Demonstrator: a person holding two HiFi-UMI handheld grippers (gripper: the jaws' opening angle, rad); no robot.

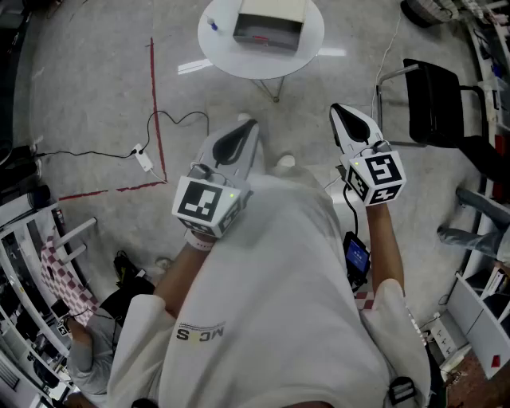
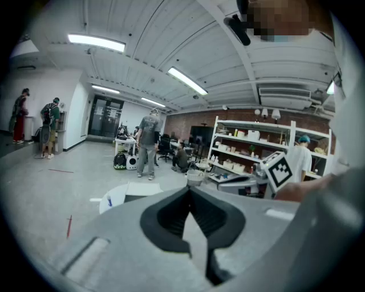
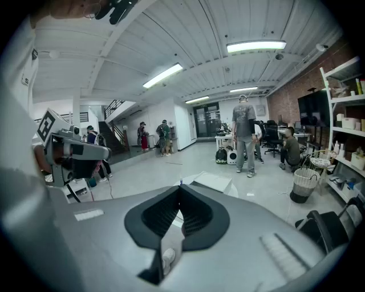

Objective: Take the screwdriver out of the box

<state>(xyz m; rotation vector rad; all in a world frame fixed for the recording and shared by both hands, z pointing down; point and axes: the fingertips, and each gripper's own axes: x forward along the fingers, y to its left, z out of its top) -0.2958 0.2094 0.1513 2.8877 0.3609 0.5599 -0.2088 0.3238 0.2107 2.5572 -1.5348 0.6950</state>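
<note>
A white box [image 1: 267, 22] stands on a small round white table [image 1: 311, 48] a few steps ahead of me, its open side dark; no screwdriver shows in any view. A small blue object [image 1: 213, 25] lies on the table left of the box. My left gripper [image 1: 249, 125] and right gripper [image 1: 338, 110] are held out over the floor, well short of the table, both shut and empty. In the left gripper view the tips [image 2: 190, 188] meet, with the table [image 2: 112, 201] beyond. The right gripper view shows closed tips [image 3: 180, 187] and the box [image 3: 213, 182] behind them.
A black chair [image 1: 434, 100] stands to the right of the table. Red tape [image 1: 154, 103] and a cable with a power strip [image 1: 143, 158] lie on the floor at left. People stand farther off [image 3: 246, 134]; shelves [image 2: 245, 151] and a basket [image 3: 302, 185] line the right side.
</note>
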